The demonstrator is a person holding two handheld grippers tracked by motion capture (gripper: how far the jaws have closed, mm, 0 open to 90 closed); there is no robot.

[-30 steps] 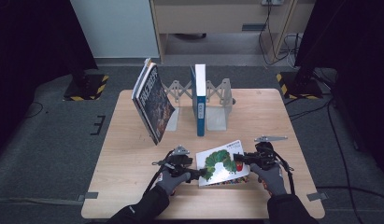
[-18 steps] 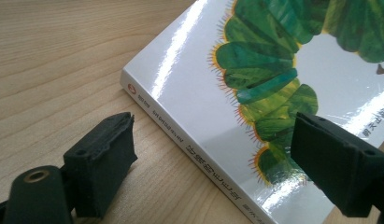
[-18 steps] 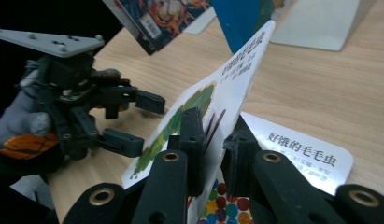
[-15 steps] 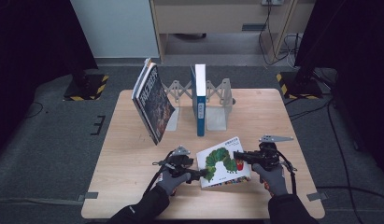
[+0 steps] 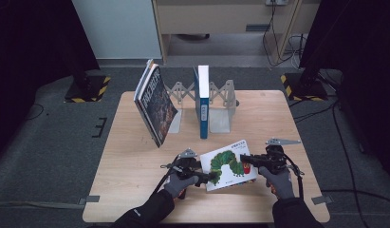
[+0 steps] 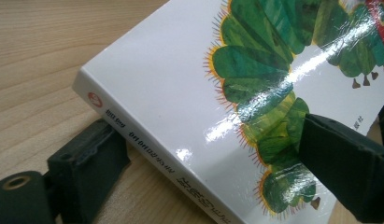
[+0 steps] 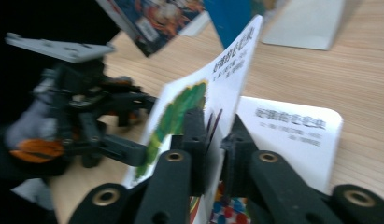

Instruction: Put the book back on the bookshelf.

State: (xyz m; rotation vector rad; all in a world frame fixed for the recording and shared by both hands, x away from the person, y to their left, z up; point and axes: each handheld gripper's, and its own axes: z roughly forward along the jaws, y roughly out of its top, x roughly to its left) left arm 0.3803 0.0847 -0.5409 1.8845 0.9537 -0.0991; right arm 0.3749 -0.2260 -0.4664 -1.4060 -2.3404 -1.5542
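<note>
My right gripper (image 7: 213, 140) has its fingers (image 7: 195, 140) pinched shut on the front cover of the caterpillar book (image 5: 229, 164), lifting that cover up off the first page. In the right gripper view the cover stands nearly on edge between the two pads, with the white title page lying flat beyond it.

My left gripper (image 5: 209, 177) sits at the book's spine end; its fingers (image 6: 341, 163) have just been opening and now stand wide, one above the cover and one low beside the spine, with the book's corner between them but not squeezed.

The book lies at the near middle of the surface (image 5: 135, 180), between my two hands. Farther back, a dark book (image 5: 154, 102) leans tilted and a blue book (image 5: 202, 99) stands upright in the metal bookend rack (image 5: 221, 104).
</note>
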